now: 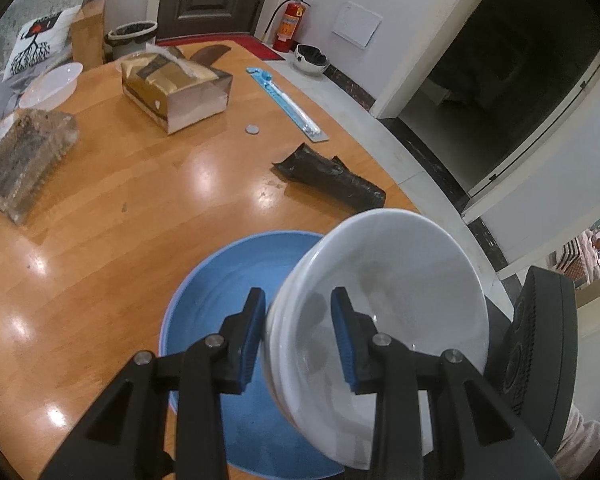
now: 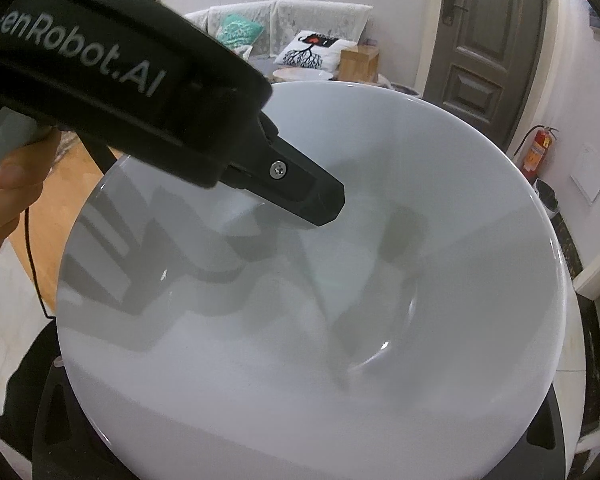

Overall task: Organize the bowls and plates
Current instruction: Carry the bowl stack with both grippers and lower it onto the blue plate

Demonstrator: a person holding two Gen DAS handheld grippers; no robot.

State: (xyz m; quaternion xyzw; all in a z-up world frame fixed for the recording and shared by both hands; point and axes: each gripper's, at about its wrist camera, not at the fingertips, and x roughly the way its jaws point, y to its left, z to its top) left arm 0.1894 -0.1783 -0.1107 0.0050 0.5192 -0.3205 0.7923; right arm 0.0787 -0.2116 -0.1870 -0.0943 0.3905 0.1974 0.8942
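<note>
While the left tool clamps the white bowl, only its view shows the blue plate.

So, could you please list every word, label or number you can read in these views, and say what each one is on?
"enRobot.AI": on the black body of the left gripper, its start cut off by the frame edge.
Fire extinguisher: has a label, too small and blurred to read.
Gold box: print too blurred to read.
Blue packet: nothing legible.
</note>
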